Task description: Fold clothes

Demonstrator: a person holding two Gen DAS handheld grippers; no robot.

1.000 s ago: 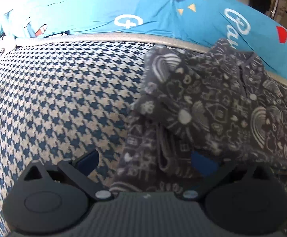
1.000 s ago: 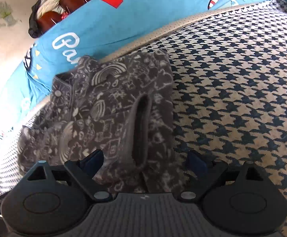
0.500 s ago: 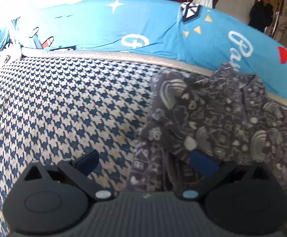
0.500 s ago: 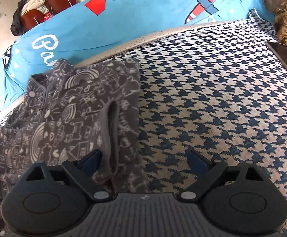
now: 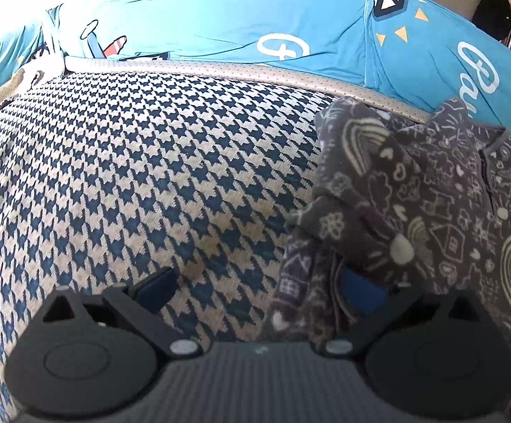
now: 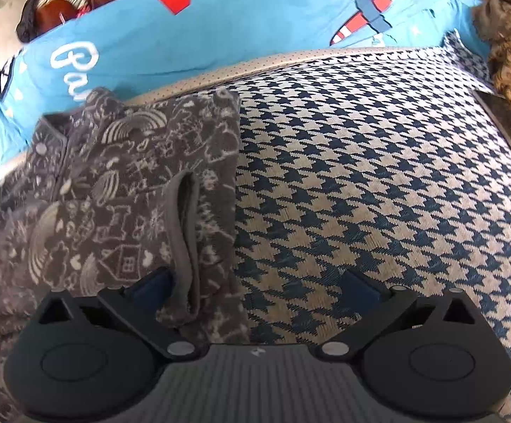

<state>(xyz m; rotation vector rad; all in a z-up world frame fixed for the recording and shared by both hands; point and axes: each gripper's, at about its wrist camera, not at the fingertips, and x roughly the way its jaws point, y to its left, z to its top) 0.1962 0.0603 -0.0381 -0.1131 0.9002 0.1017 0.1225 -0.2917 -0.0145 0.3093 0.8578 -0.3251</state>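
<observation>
- Between the jaws of the right gripper (image 6: 255, 285), on their left side, lies the sleeve cuff (image 6: 184, 243) of the grey printed top (image 6: 132, 176); the jaws are spread wide and opening, pressing on nothing, with bare checked cover (image 6: 378, 194) across the rest of the gap.
- The left pad sits just beside that cuff, and there's the danger: pull away carelessly and the pad could drag the cuff along, flipping the tucked sleeve back out.
- Over on the left gripper (image 5: 255, 285), the jaws stand apart too. The top's edge (image 5: 308, 282) hangs in front of the right pad and partly hides it, while the left pad is over open checked cover.
- Whether that right pad is touching cloth I cannot tell, but a hem that close could catch as the gripper shifts and tug the bundle askew.
- The top itself sits ahead of both sets of jaws, bunched and layered, up against the pale piped edge (image 5: 220, 70) of the cover, with the blue sheet (image 5: 220, 17) beyond.
- My read: the fold is only loosely set. The layers look soft and puffy, so they may spring open unpressed.
- If the next grab closes on just the upper layer, the lower one stays behind and the fold skews.
- It also lies near that far edge, so a forward push could nudge it onto the blue sheet.
</observation>
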